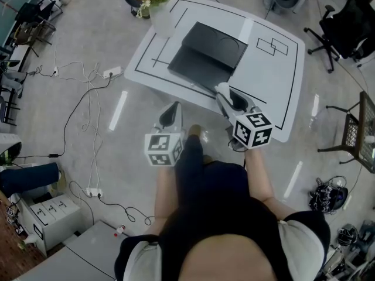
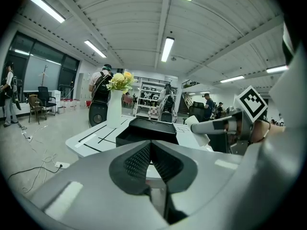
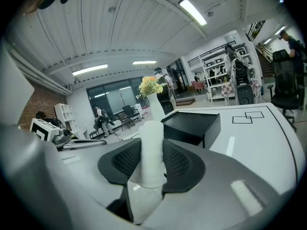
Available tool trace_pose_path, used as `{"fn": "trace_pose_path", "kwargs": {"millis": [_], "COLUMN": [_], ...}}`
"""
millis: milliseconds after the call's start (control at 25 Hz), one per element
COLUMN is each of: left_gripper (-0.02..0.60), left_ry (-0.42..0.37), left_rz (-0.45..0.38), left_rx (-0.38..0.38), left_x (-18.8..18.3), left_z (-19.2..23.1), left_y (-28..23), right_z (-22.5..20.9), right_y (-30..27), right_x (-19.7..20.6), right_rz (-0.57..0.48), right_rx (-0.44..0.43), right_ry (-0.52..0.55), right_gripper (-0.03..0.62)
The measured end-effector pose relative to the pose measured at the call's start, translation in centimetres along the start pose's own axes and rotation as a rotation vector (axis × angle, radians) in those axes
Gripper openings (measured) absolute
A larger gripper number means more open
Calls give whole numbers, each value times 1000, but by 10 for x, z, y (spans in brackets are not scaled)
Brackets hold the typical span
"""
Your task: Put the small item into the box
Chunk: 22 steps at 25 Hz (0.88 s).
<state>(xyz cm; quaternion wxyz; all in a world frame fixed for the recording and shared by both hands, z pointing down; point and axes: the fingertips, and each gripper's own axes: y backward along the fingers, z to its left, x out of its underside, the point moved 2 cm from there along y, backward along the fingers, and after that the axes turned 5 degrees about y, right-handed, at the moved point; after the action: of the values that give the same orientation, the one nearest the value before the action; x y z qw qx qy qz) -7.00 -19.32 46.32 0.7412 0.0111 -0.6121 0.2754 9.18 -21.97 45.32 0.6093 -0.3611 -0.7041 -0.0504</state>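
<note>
The small item is a white cylinder (image 3: 152, 150), upright between the pads of my right gripper (image 3: 152, 147), which is shut on it. In the head view the right gripper (image 1: 225, 93) hangs over the near edge of the white table (image 1: 275, 81), just short of the open black box (image 1: 208, 54). The box (image 3: 192, 123) lies ahead of the jaws, a little to the right. My left gripper (image 1: 171, 112) hovers over the floor in front of the table, its jaws shut and empty (image 2: 150, 146). From the left gripper view I see the box (image 2: 146, 131) and the right gripper (image 2: 225, 126).
A white vase of yellow flowers (image 1: 155, 2) stands at the table's far left corner. Black outlines are marked on the tabletop (image 1: 272, 44). Cables and power strips (image 1: 94, 98) lie on the floor to the left. Chairs (image 1: 345, 22) stand at the right. People stand far off in the room.
</note>
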Motion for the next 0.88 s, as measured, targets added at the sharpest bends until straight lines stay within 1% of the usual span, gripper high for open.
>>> {"fn": "trace_pose_path", "kwargs": {"millis": [320, 520, 880], "left_gripper": [9, 9, 9], "left_ry": [6, 4, 10], "left_rz": [12, 23, 25], "left_rx": [22, 20, 50], "left_x": [-7, -9, -26], "left_z": [12, 25, 37], "left_y": [-23, -36, -67], "right_z": [-8, -14, -27], "right_y": [-20, -34, -61], "right_x": [-9, -13, -28], "right_rz": [8, 13, 17], "right_rx": [11, 19, 31], "right_ry": [-4, -11, -12], "right_gripper": [140, 140, 140]}}
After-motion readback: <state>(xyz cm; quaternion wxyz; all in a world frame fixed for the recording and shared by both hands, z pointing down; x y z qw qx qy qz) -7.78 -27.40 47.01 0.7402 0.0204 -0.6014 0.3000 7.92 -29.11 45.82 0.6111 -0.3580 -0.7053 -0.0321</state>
